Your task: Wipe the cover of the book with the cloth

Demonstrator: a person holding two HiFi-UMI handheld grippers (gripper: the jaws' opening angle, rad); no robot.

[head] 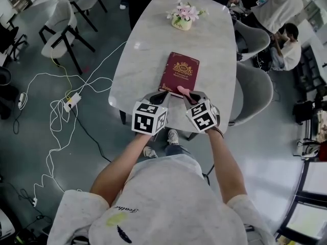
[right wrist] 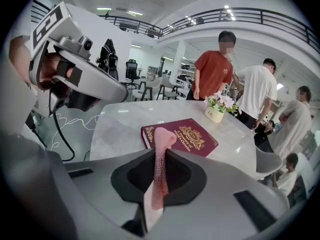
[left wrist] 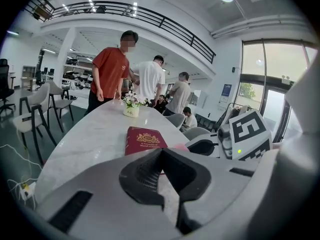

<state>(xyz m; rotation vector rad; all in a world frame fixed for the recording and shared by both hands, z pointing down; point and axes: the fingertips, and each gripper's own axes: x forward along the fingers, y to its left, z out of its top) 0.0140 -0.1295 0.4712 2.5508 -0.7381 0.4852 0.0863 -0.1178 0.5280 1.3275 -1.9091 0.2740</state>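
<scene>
A dark red book (head: 179,72) with a gold crest lies closed on the white marble table (head: 148,60), also seen as the book (left wrist: 145,138) and the book (right wrist: 185,136). My right gripper (head: 187,97) is shut on a pink cloth (right wrist: 160,164), whose end sticks up between the jaws just before the book's near edge. The pink cloth (head: 183,91) shows at that edge in the head view. My left gripper (head: 159,98) is shut with nothing in it, at the book's near left corner.
A small pot of pink flowers (head: 182,15) stands at the table's far end. Grey chairs (head: 258,91) flank the table. Several people (right wrist: 215,71) stand beyond it. White cables (head: 56,106) lie on the floor at the left.
</scene>
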